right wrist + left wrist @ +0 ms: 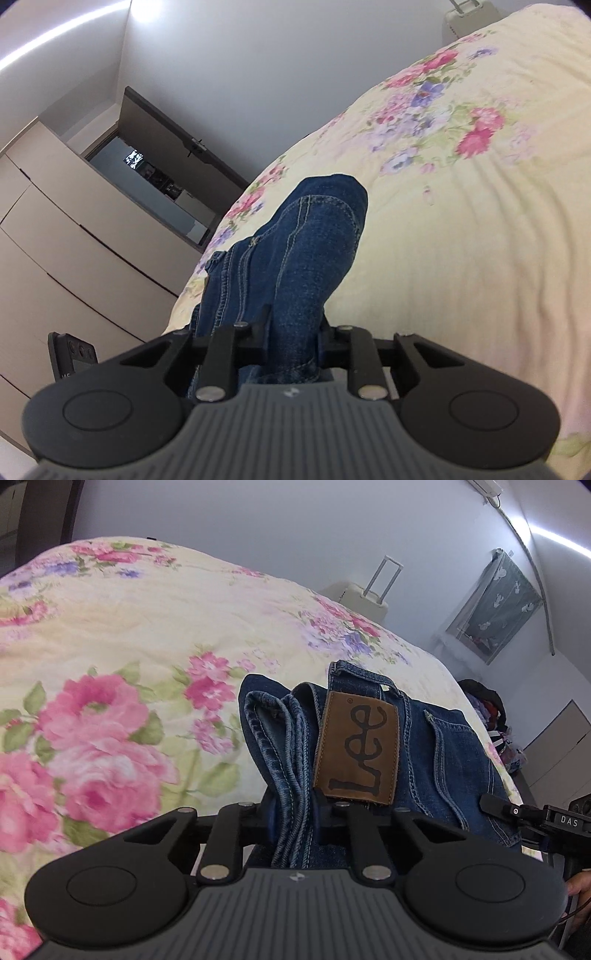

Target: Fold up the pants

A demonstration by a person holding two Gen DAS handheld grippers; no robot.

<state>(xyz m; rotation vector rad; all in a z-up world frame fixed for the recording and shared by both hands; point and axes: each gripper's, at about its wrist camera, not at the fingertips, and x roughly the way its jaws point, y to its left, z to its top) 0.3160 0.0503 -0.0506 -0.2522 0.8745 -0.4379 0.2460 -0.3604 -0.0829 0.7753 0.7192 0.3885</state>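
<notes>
Gripping on both sides: left hand-held gripper (291,805) is closed on the stacked hem and waistband layers of the dark blue denim jeans (373,746), right beside the brown leather Lee patch (356,746); right hand-held gripper (293,332) is closed on a thick denim bundle at the other side of the same garment. Jeans sit on the pale yellow floral bedspread (129,635), near its edge, already doubled over by the look of the layered hems at the waistband. My read: both ends are pinched so the layers stay aligned while the bundle is carried or laid down for the next fold; letting go of one side would likely let the stack slide apart. Can't tell whether the fabric is lifted off the bed or resting on it. Count: one pair of jeans, one patch, two grippers, each with two fingers clamped on cloth. Background: one cream hard-shell suitcase (364,602) against the wall, one open dark door (166,147), white wardrobe fronts (66,236).
</notes>
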